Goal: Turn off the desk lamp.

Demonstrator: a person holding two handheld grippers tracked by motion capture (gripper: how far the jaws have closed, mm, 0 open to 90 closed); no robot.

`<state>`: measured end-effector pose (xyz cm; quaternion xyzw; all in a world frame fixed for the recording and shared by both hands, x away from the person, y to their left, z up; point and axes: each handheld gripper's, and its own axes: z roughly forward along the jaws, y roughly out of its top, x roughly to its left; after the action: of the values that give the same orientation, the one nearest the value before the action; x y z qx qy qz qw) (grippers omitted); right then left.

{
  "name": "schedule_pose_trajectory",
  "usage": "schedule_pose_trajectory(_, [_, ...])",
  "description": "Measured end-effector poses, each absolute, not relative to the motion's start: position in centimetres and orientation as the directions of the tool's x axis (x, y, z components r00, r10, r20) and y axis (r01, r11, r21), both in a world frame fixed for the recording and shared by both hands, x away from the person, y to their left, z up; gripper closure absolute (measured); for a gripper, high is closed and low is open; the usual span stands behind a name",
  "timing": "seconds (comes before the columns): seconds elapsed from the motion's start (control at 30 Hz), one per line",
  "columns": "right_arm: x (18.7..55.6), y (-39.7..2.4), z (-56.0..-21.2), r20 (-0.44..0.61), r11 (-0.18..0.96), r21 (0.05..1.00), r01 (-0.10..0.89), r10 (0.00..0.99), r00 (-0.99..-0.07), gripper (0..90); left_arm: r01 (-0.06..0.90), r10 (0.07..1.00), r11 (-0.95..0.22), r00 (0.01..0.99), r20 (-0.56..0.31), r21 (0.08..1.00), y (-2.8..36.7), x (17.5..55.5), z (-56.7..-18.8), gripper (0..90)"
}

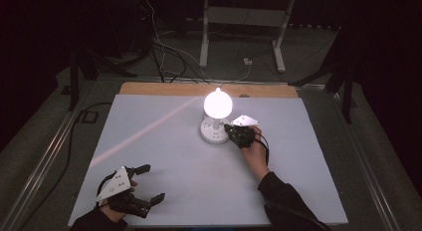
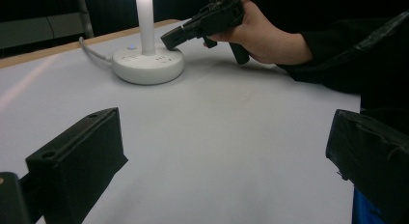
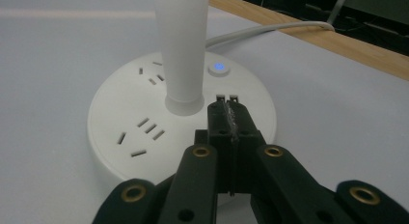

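Note:
A white lamp with a lit round bulb stands on a round white socket base near the table's far middle. The base carries several plug slots, a stem and a button glowing blue. My right gripper is shut with nothing in it, its tips over the base's top just in front of the stem. The left gripper view shows that same gripper over the base. My left gripper rests open at the table's near left corner, its jaws wide apart.
A white cable runs from the base over the wooden back edge of the table. The grey-white table top stretches between both hands. Dark floor, cables and a stand's metal legs lie beyond the table.

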<state>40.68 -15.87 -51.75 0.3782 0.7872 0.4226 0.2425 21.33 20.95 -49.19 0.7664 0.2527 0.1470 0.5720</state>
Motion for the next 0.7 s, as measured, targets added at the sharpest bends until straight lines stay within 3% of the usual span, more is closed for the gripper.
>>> schedule_pose_trajectory(0.27, [40.53, -15.43, -51.87, -0.079, 0.378, 0.846, 0.377, 0.787, -0.612, 90.0, 0.219, 0.555, -0.219, 0.829, -0.063, 0.951, 20.96, 21.33, -49.19, 0.6])
schedule_pose_trajectory(0.7, [41.0, -16.22, -52.17, -0.011, 0.329, 0.862, 0.387, 0.775, -0.632, 90.0, 0.217, 0.554, -0.22, 0.83, -0.061, 0.951, 20.96, 21.31, -49.17, 0.6])
